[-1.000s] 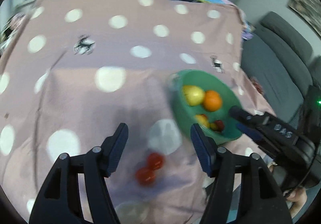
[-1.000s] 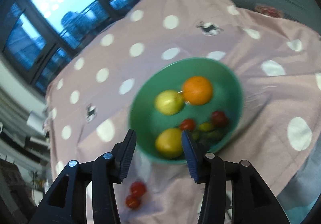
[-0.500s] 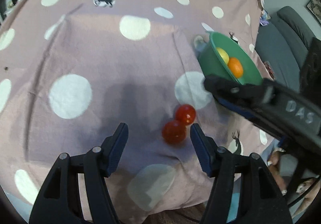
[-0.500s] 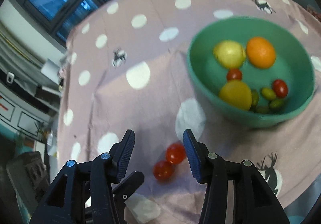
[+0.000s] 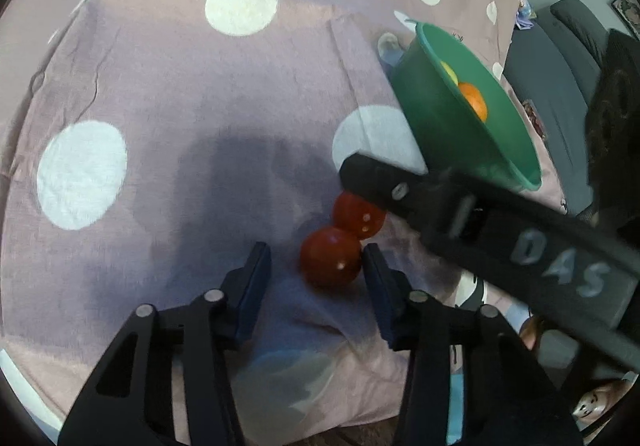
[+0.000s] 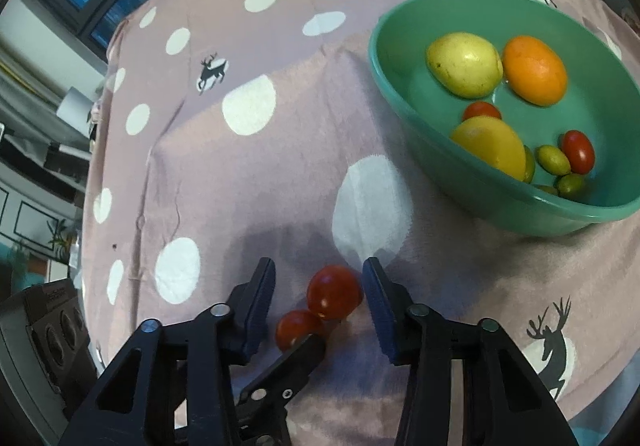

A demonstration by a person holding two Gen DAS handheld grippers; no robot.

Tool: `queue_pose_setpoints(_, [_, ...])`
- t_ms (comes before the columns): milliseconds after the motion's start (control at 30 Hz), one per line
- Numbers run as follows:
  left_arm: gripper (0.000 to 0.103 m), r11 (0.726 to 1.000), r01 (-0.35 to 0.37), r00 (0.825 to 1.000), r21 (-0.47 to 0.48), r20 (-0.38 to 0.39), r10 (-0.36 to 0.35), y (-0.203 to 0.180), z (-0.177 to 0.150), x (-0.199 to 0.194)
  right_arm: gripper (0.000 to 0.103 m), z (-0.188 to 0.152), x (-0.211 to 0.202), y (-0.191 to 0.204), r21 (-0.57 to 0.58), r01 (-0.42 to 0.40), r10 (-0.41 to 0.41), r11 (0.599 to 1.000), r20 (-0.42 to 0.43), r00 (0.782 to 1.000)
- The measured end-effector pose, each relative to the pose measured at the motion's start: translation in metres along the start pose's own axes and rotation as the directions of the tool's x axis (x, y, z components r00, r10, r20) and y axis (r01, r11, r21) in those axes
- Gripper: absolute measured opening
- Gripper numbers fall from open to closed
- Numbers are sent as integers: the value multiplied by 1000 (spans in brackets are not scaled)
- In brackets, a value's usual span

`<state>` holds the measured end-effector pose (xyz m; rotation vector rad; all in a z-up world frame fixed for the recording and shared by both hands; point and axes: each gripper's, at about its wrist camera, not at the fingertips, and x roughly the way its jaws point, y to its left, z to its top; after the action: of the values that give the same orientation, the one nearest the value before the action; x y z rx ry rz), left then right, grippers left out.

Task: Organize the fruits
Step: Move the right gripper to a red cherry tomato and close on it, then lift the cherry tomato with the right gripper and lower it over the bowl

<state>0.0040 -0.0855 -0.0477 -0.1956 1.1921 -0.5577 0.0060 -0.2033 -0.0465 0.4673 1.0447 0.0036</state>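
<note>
two touching tomatoes near cloth edge, each w/ a spread gripper, left & right, around one.

The only words to read are the pale letters "DAS". They stand on the long black plastic arm of the right claw, which crosses the left wrist view from the right side. The letters sit near the wide end of that arm and look a bit blurry. The dark box with round holes at the left edge of the right wrist view has a strip of tiny print on top, but it is too small to read.
</note>
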Motion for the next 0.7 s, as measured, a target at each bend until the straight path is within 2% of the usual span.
queue_pose_setpoints(67, [33, 1000, 14, 1000, 3, -6, -14, 0, 0, 1, 44, -1, 4, 0, -11, 23, -23, 1000, -10, 1000])
queue_pose_setpoints(133, [33, 1000, 8, 1000, 18, -7, -8, -2, 0, 3, 44, -1, 6, 0, -18, 47, -47, 999, -11, 999])
queue_pose_setpoints(433, [33, 1000, 26, 1000, -9, 4, -26, 3, 0, 3, 40, -1, 14, -1, -29, 33, -34, 999, -22, 999])
queue_pose_setpoints(467, [33, 1000, 24, 1000, -11, 5, -24, 4, 0, 3, 37, -2, 14, -1, -29, 29, -29, 999, -23, 999])
queue_pose_setpoints(700, [33, 998, -54, 998, -25, 40, 55, 11, 0, -6, 34, -1, 17, 4, -27, 38, -38, 999, -9, 999])
